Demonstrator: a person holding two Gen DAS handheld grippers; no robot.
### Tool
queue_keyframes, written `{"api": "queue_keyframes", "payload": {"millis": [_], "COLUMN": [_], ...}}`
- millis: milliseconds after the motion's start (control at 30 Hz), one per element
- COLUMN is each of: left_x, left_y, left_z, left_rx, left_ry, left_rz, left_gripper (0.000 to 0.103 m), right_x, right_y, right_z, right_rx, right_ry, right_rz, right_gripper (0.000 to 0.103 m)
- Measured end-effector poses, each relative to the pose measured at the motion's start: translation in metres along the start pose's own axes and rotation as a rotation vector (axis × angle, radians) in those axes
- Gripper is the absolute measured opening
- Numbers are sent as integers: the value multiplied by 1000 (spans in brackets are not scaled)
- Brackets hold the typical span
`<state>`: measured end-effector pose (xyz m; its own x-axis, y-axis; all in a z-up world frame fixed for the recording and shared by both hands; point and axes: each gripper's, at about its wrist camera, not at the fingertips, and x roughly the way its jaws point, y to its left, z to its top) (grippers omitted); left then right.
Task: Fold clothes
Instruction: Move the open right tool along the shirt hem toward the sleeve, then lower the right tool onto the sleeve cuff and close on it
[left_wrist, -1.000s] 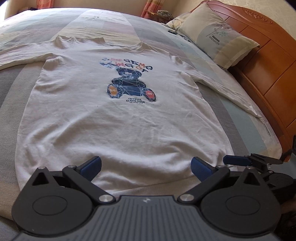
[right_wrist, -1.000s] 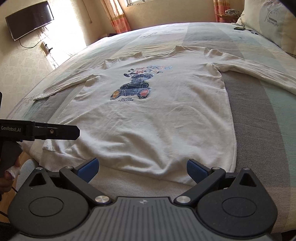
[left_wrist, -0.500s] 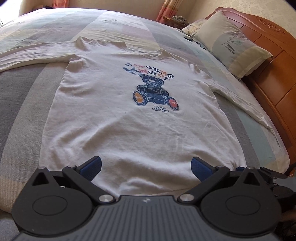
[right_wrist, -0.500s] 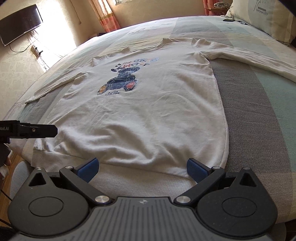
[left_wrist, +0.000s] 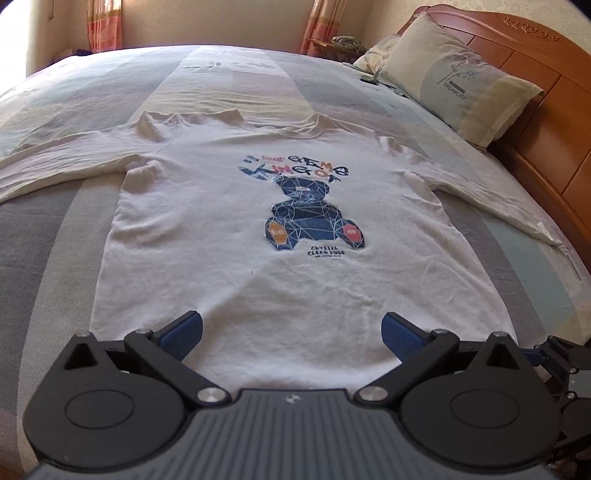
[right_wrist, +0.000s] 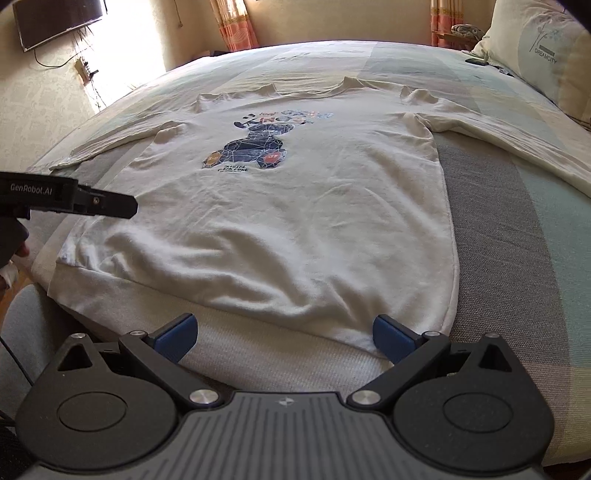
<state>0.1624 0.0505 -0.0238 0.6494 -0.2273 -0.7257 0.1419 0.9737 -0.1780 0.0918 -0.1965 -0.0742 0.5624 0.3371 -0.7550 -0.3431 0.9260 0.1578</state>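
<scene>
A white long-sleeved shirt (left_wrist: 236, 236) with a dark blue bear print (left_wrist: 314, 218) lies flat and face up on the bed, sleeves spread to both sides. In the left wrist view my left gripper (left_wrist: 291, 332) is open above the shirt's hem, nothing between its blue pads. The right wrist view has the same shirt (right_wrist: 314, 206), with my right gripper (right_wrist: 282, 334) open just short of the hem's right corner. The left gripper's body (right_wrist: 70, 201) reaches in from the left over the hem's other corner.
The bed carries a striped grey, cream and pale blue cover (left_wrist: 44, 236). A pillow (left_wrist: 458, 81) leans on the wooden headboard (left_wrist: 546, 122) at the right. A wall television (right_wrist: 55, 18) hangs at the far left. A person's hand (right_wrist: 14, 251) holds the left gripper.
Both grippers have lifted and tilted up, so more of the far bed and curtains shows. The shirt has not moved, and both grippers stay open.
</scene>
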Motion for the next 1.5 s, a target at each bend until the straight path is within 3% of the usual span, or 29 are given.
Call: {"api": "queue_keyframes", "payload": {"millis": [233, 333, 400, 500, 667, 800, 867, 933, 1067, 1167, 1233, 1333, 1500], "left_x": [28, 52, 70, 90, 108, 108, 106, 103, 101, 94, 89, 84, 83], "left_y": [-15, -18, -19, -20, -25, -30, -33, -37, -43, -50, -53, -55, -58], "left_z": [56, 75, 84, 90, 96, 97, 96, 94, 91, 89, 88, 88, 86], "left_rx": [83, 94, 93, 96, 136, 177, 184, 202, 210, 226, 234, 244, 258], "left_ry": [-91, -95, -76, -68, -54, -86, -113, -123, -119, -145, -163, -181, -186], "left_rz": [-50, -56, -73, -95, -197, -268, -256, -249, -331, -327, -331, -347, -349], "left_gripper": [102, 102, 102, 102, 102, 102, 102, 102, 102, 102, 102, 102, 102], "right_x": [-7, -18, -24, -27, -6, 29, 46, 58, 48, 31, 16, -10, -30], "right_y": [-4, -24, -48, -96, -214, -287, -307, -320, -310, -301, -297, -305, -341], "right_z": [7, 21, 39, 71, 126, 146, 147, 137, 107, 98, 94, 90, 66], "right_rx": [26, 95, 129, 167, 302, 379, 384, 433, 415, 423, 421, 503, 762], "right_ry": [25, -18, -51, -89, -124, -103, -75, -34, -100, -91, -134, -242, -392], "right_rz": [11, 23, -46, -237, -538, -641, -671, -675, -664, -650, -625, -552, -354], "right_gripper": [103, 103, 103, 103, 103, 103, 103, 103, 103, 103, 103, 103, 103]}}
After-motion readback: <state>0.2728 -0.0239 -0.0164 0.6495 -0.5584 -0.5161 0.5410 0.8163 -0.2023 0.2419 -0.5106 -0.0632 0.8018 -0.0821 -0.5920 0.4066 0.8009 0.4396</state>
